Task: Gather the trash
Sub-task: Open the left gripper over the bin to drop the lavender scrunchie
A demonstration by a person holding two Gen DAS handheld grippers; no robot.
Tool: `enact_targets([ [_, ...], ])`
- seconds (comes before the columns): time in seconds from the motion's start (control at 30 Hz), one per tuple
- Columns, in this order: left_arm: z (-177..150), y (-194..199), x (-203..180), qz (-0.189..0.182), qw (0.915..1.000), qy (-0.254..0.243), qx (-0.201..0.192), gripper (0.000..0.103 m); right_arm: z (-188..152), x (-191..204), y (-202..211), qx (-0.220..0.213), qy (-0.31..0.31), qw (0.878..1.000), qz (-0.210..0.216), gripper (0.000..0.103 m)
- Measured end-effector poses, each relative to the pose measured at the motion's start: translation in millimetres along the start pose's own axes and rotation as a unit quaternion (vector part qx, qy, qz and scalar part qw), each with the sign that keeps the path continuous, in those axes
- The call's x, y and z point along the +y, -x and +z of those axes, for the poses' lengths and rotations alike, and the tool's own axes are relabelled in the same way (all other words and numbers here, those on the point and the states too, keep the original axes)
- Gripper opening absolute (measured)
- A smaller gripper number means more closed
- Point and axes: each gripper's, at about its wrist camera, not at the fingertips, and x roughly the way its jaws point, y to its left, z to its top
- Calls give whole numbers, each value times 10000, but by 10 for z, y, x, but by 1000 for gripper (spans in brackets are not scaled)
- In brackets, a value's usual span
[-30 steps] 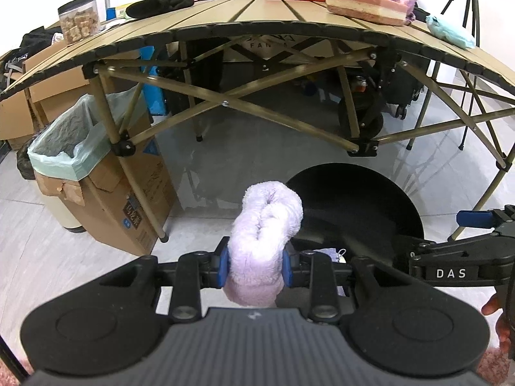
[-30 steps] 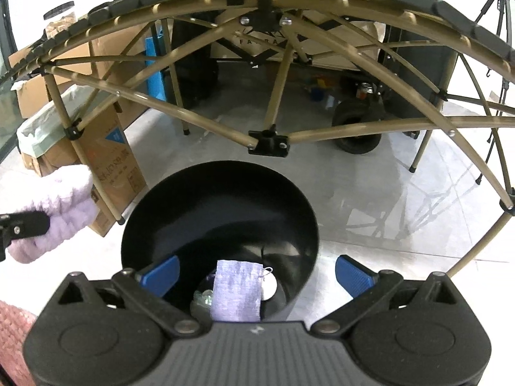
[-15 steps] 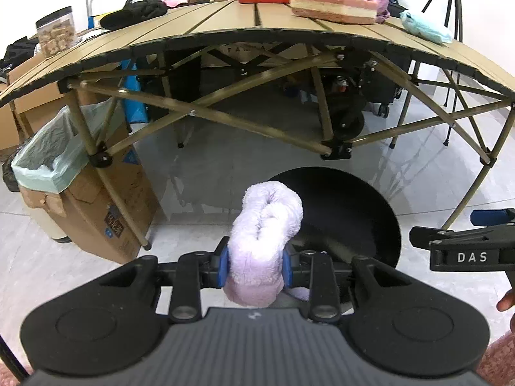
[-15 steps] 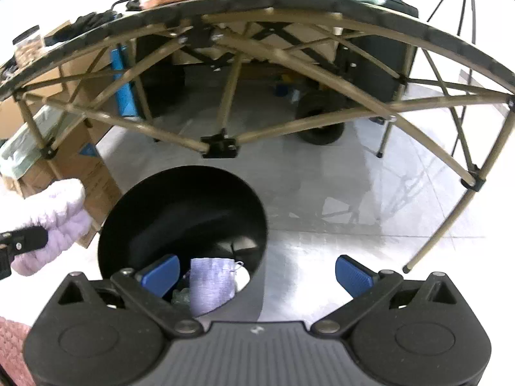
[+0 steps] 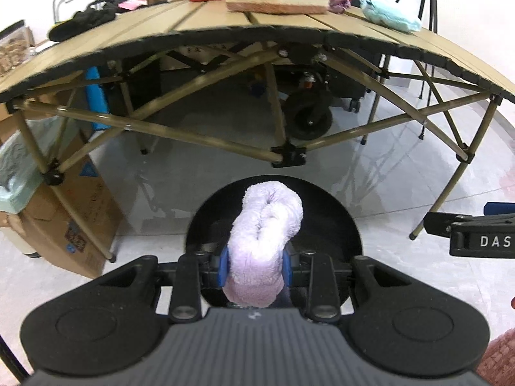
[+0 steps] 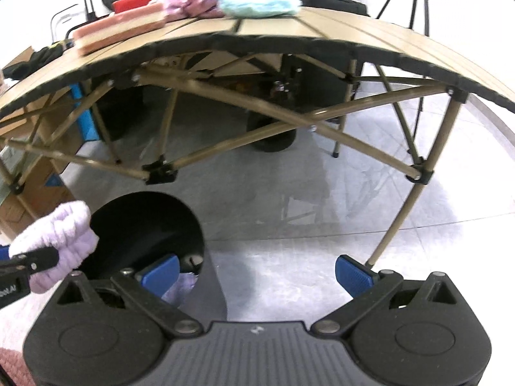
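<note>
Left claw (image 5: 256,270) pinches a lavender fuzzy cloth (image 5: 265,225) above the black bin (image 5: 341,222); right claw (image 6: 257,275) spread, empty.

At the bottom of the frame the right gripper (image 6: 256,273) stands with its blue pads wide apart and nothing between them. To the lower left sits a round black bin (image 6: 145,228) on the pale floor, a lilac cloth (image 6: 180,289) inside it (partly hidden by the left pad). At the left edge the left gripper (image 6: 29,262) clamps a fluffy lilac towel (image 6: 61,234). A slatted folding table (image 6: 289,32) spans the top.
</note>
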Motion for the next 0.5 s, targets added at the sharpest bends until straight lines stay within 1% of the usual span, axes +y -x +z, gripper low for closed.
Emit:
enact_targets([
  [0.13, 14, -148, -76, -154, 9998, -13, 141, 31, -2, -77, -24, 4, -108, 9999, -98, 103],
  [0.27, -5, -284, -131, -220, 9993, -16, 313, 31, 7, -95, -75, 54, -108, 9998, -127, 103],
  [0.37, -24, -326, -176, -274, 9990, -75, 354, 32, 13, -79, -90, 68, -86, 9999, -121, 103],
  [0.4, -29, -334, -188, -288, 9989, -89, 355, 35, 13, -76, -95, 70, -81, 9999, -119, 103],
  [0.47, -38, -342, -199, -268, 9989, -106, 364, 53, 16, -84, -109, 81, -85, 9999, -118, 103],
  [0.5, -43, -344, -201, -183, 9990, -108, 381, 73, 16, -86, -116, 93, -89, 9998, -118, 103],
])
